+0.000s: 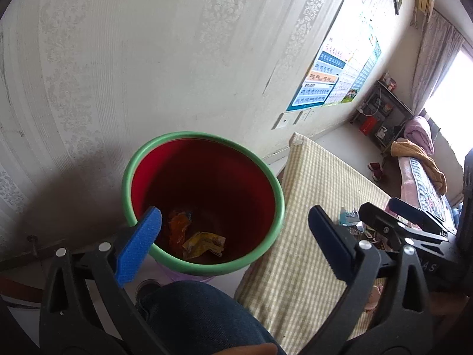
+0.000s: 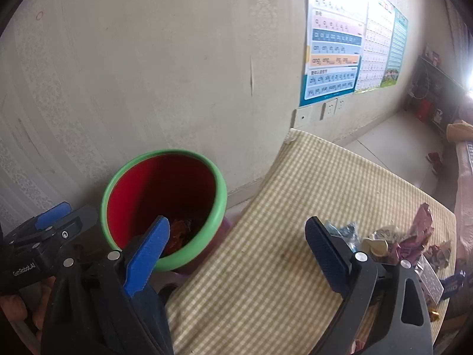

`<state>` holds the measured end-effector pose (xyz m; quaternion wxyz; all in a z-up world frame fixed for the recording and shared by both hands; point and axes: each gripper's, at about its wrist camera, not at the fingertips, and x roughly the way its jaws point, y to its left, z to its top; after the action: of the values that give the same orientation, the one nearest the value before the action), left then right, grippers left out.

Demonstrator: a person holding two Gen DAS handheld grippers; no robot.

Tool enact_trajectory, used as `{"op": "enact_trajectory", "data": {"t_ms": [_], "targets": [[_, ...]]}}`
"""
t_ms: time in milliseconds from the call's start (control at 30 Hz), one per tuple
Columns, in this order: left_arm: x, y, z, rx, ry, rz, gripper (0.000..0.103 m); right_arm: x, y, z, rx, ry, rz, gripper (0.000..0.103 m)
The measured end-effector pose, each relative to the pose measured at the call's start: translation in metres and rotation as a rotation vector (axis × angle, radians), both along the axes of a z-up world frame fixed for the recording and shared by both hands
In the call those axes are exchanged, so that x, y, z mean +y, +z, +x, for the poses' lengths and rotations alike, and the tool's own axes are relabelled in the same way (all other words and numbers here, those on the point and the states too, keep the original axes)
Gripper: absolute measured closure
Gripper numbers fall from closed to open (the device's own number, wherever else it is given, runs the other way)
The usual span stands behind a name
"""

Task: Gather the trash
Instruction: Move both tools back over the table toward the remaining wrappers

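Right now both grippers stand with their jaws spread wide and nothing between the blue pads. Seen from the left wrist, the left gripper (image 1: 233,242) hangs over the red bin (image 1: 204,201), whose green rim fills the middle of that view; its left pad sits at about 8 o'clock of the bin's mouth, overlapping the rim, while the right pad lies out over the checked tablecloth (image 1: 310,207) at 3 o'clock of the bin. Down on the bin's floor lie an orange wrapper (image 1: 179,227) and, just beside it at 4 o'clock, a yellow wrapper (image 1: 204,244). Below the bin, at 6 o'clock, a person's knee in dark jeans (image 1: 192,316) comes into view. The right gripper (image 1: 411,216) shows at 3 o'clock in the left view, above a scatter of loose trash (image 1: 351,219) on the cloth. From the right wrist, the right gripper (image 2: 236,245) points toward the gap between bin and table: its left pad overlaps the bin (image 2: 139,195) at the rim's 5 o'clock, its right pad is over the tablecloth (image 2: 266,230). The pile of crumpled wrappers (image 2: 414,236) lies at 3 o'clock of that pad, near the table's right edge. A letter chart (image 2: 334,56) hangs on the wall at 1 o'clock.
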<state>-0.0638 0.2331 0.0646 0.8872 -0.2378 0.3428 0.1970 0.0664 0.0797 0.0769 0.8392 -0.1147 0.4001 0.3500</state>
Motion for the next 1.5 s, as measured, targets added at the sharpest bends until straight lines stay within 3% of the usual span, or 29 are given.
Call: {"op": "enact_trajectory", "data": {"t_ms": [500, 933, 1333, 1500], "targets": [[-0.100, 0.012, 0.038, -0.003, -0.219, -0.010, 0.006, -0.151, 0.008, -0.007, -0.024, -0.274, -0.005, 0.010], [-0.180, 0.010, 0.070, 0.013, -0.389, -0.029, 0.006, -0.254, 0.007, -0.003, -0.021, -0.479, -0.022, 0.010], [-0.209, -0.004, 0.096, 0.059, -0.455, -0.042, 0.006, -0.296, -0.031, 0.006, 0.080, -0.552, -0.049, 0.010], [-0.226, -0.027, 0.104, 0.133, -0.517, -0.081, 0.006, -0.296, -0.054, 0.011, 0.128, -0.550, -0.067, 0.011]]}}
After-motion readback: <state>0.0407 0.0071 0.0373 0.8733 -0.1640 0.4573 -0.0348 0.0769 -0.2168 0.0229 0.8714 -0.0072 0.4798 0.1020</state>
